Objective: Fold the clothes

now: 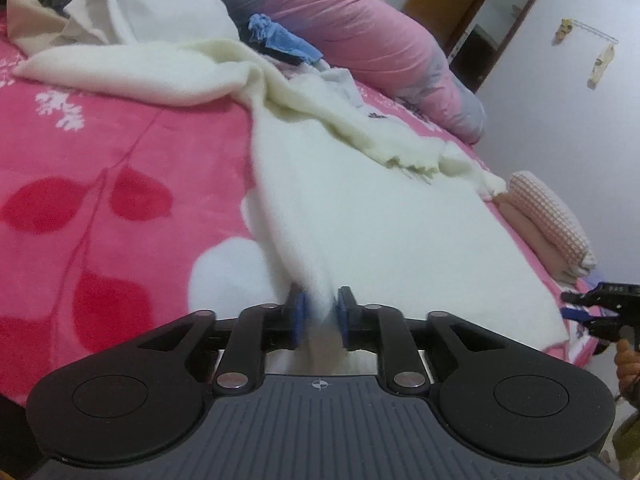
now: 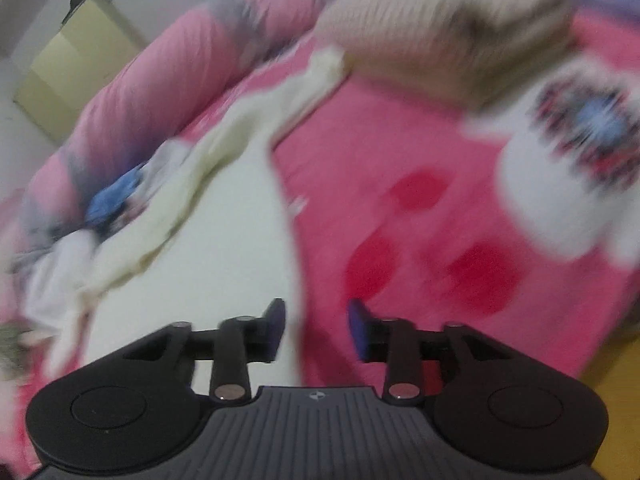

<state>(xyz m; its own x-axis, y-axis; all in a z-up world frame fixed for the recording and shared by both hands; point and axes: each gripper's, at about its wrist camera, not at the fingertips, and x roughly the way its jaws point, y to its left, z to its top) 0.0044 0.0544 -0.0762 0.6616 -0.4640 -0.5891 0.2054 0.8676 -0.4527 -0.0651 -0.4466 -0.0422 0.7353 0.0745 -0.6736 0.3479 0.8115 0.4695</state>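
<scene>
A white fleecy garment [image 1: 380, 216] lies spread on the pink bed blanket [image 1: 100, 152], with a cream fleece piece [image 1: 160, 76] draped over its far end. My left gripper [image 1: 322, 312] is at the garment's near edge. A blurred strip of that edge runs between the blue pads [image 1: 300, 316], which stand slightly apart and do not clamp it. In the right wrist view, my right gripper [image 2: 316, 328] is open above the white garment's [image 2: 224, 240] side edge, holding nothing. It also shows as the right gripper [image 1: 592, 312] at the far right of the left wrist view.
A rolled pink and grey quilt [image 1: 360, 28] lines the far side, with a blue cloth [image 1: 280, 40] and a clothes pile [image 1: 140, 8] beside it. A folded checked stack [image 1: 548, 216] sits at the bed's right edge. A beige knit [image 2: 440, 28] and a white printed item [image 2: 580, 152] lie to the right.
</scene>
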